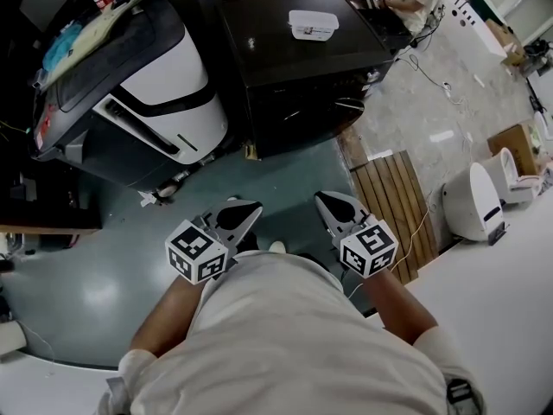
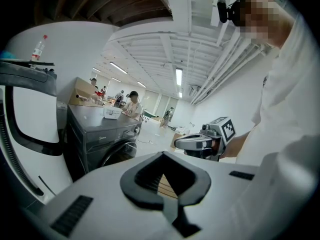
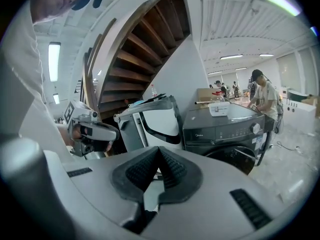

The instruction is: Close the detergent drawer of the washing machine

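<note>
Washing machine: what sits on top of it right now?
A white rectangular container rests on the dark washing machine, toward the back of its top. The container is closed, so whatever is inside it cannot be seen.

Gloss is being shown by the dark grey metal washing machine (image 1: 276, 67) and grey-green floor (image 1: 86, 292), mattness by the brown slatted wooden board (image 1: 393, 201).

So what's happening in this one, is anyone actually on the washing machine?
A person stands back from the dark washing machine, holding the left gripper and right gripper out in front, both shut and empty. Neither touches the machine. In the right gripper view its front panel looks flush, with nothing sticking out.
</note>
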The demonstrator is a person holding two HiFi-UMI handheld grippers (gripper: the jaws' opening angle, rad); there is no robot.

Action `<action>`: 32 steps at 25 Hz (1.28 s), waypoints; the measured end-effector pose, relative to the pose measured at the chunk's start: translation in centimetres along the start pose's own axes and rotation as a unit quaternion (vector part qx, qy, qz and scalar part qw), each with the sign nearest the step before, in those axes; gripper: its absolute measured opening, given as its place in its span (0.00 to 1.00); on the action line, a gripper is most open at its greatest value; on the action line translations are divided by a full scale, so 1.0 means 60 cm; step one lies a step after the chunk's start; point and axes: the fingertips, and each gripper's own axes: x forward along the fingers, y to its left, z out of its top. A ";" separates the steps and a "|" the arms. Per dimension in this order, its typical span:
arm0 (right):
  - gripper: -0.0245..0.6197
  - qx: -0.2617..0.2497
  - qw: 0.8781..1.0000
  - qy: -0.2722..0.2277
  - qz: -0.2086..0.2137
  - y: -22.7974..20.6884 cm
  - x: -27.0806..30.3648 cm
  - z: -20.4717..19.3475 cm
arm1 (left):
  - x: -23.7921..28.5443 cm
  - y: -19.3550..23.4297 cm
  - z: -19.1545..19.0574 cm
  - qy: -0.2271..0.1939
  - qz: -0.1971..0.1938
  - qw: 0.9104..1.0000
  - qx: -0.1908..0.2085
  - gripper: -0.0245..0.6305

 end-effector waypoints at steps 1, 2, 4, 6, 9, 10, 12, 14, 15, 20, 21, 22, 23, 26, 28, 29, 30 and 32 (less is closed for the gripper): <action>0.05 0.000 1.000 -0.002 0.002 0.002 -0.003 0.002 | 0.001 -0.003 -0.001 0.001 -0.001 1.000 0.000 0.03; 0.05 0.000 1.000 -0.004 0.003 0.003 -0.007 0.003 | 0.003 -0.005 -0.003 0.001 -0.002 1.000 0.000 0.03; 0.05 -0.001 1.000 -0.008 0.005 0.006 -0.013 0.004 | 0.006 -0.011 -0.005 0.002 -0.003 1.000 0.002 0.03; 0.05 -0.001 1.000 -0.011 0.006 0.007 -0.019 0.004 | 0.009 -0.018 -0.005 0.002 -0.003 1.000 0.005 0.03; 0.05 -0.004 1.000 -0.014 0.007 0.011 -0.025 0.004 | 0.009 -0.025 -0.007 0.003 -0.002 1.000 0.006 0.03; 0.05 -0.006 1.000 -0.015 0.007 0.012 -0.027 0.005 | 0.008 -0.026 -0.009 0.004 -0.001 1.000 0.006 0.03; 0.05 -0.005 1.000 -0.018 0.007 0.013 -0.030 0.005 | 0.007 -0.028 -0.013 0.005 0.001 1.000 0.004 0.03; 0.05 -0.003 1.000 -0.021 0.006 0.014 -0.035 0.006 | 0.006 -0.029 -0.017 0.006 0.001 1.000 0.002 0.03; 0.05 -0.002 1.000 -0.023 0.006 0.015 -0.036 0.006 | 0.007 -0.030 -0.019 0.007 0.001 1.000 0.002 0.03; 0.05 -0.003 1.000 -0.023 0.004 0.017 -0.039 0.004 | 0.012 -0.032 -0.023 0.009 -0.002 1.000 0.003 0.03; 0.05 -0.004 1.000 -0.023 0.003 0.018 -0.040 0.004 | 0.012 -0.033 -0.023 0.009 -0.003 1.000 0.004 0.03; 0.05 -0.004 1.000 -0.023 0.003 0.018 -0.041 0.003 | 0.013 -0.034 -0.024 0.010 -0.003 1.000 0.005 0.03; 0.05 -0.004 1.000 -0.024 0.003 0.019 -0.042 0.003 | 0.012 -0.035 -0.024 0.010 -0.003 1.000 0.005 0.03; 0.05 -0.004 1.000 -0.023 0.002 0.019 -0.043 0.003 | 0.011 -0.035 -0.026 0.011 -0.004 1.000 0.005 0.03; 0.05 -0.005 1.000 -0.023 0.002 0.019 -0.043 0.003 | 0.010 -0.033 -0.027 0.011 -0.003 1.000 0.004 0.03; 0.05 -0.005 1.000 -0.023 0.002 0.019 -0.043 0.003 | 0.011 -0.032 -0.027 0.011 -0.003 1.000 0.003 0.03; 0.05 -0.005 1.000 -0.023 0.002 0.019 -0.043 0.003 | 0.011 -0.032 -0.028 0.011 -0.003 1.000 0.002 0.03; 0.05 -0.003 1.000 -0.023 0.003 0.019 -0.042 0.001 | 0.011 -0.031 -0.031 0.012 -0.003 1.000 0.001 0.03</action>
